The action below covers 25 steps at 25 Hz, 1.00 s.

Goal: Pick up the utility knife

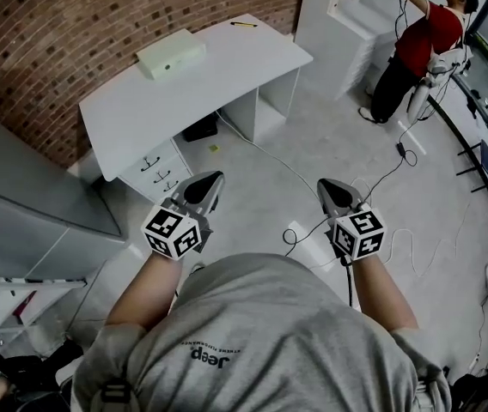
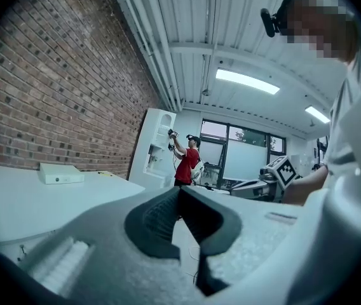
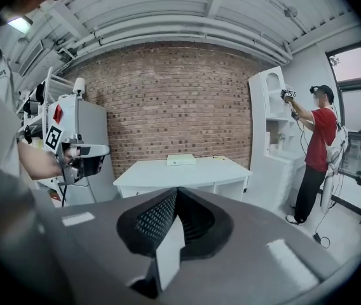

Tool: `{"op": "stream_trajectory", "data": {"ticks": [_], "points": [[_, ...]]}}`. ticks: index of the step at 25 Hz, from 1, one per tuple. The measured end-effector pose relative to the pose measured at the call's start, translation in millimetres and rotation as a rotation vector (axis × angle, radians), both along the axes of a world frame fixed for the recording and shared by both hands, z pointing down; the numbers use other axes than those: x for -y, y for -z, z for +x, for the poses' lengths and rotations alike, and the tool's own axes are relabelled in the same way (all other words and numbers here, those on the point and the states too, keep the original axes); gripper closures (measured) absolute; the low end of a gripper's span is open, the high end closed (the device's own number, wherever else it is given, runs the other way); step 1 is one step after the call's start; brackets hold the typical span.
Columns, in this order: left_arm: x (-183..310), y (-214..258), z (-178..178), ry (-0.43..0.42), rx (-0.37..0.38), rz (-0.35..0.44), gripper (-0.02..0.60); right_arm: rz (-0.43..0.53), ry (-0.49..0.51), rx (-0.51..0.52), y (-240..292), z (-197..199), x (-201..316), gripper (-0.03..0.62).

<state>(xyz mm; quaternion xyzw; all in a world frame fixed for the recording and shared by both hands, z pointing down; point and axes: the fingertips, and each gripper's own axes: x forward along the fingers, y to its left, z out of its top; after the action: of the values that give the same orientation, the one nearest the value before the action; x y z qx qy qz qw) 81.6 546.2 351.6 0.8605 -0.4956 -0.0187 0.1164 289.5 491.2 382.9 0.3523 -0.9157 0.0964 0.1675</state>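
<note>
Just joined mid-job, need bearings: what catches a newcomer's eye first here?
The left gripper and right gripper jut out over the floor, fingers shut on nothing. Ahead, a white desk against the brick wall carries a white box and a small yellow item. At right, a person in a red shirt reaches up at a white shelf unit.

A red brick wall (image 1: 98,24) runs behind a white table (image 1: 227,67) with drawers (image 1: 154,168) under its left end and a flat white box (image 1: 171,54) on top. Right of it stands a tall white shelf unit (image 1: 334,24), where a person in a red shirt (image 1: 424,41) reaches up. The pale grey floor (image 1: 313,136) is crossed by cables (image 1: 401,149). Large windows (image 2: 247,157) fill the far wall, and strip lights (image 2: 247,81) glow on the ribbed ceiling (image 3: 168,8). A grey cabinet (image 1: 21,204) stands at the left.
</note>
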Motion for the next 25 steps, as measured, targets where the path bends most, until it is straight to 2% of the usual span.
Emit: {"op": "stream_trajectory", "data": {"ticks": [6, 13, 19, 25], "points": [[17, -2, 33, -0.018, 0.001, -0.009, 0.581, 0.001, 0.009, 0.002, -1, 28, 15, 0.585], [76, -12, 21, -0.044, -0.012, -0.008, 0.581, -0.028, -0.005, -0.004, -19, 16, 65, 0.585], [187, -23, -23, -0.102, -0.038, 0.006, 0.581, -0.012, -0.033, -0.020, -24, -28, 156, 0.585], [322, -4, -76, -0.183, -0.038, 0.027, 0.581, 0.008, -0.094, 0.020, -1, -86, 276, 0.585]]}}
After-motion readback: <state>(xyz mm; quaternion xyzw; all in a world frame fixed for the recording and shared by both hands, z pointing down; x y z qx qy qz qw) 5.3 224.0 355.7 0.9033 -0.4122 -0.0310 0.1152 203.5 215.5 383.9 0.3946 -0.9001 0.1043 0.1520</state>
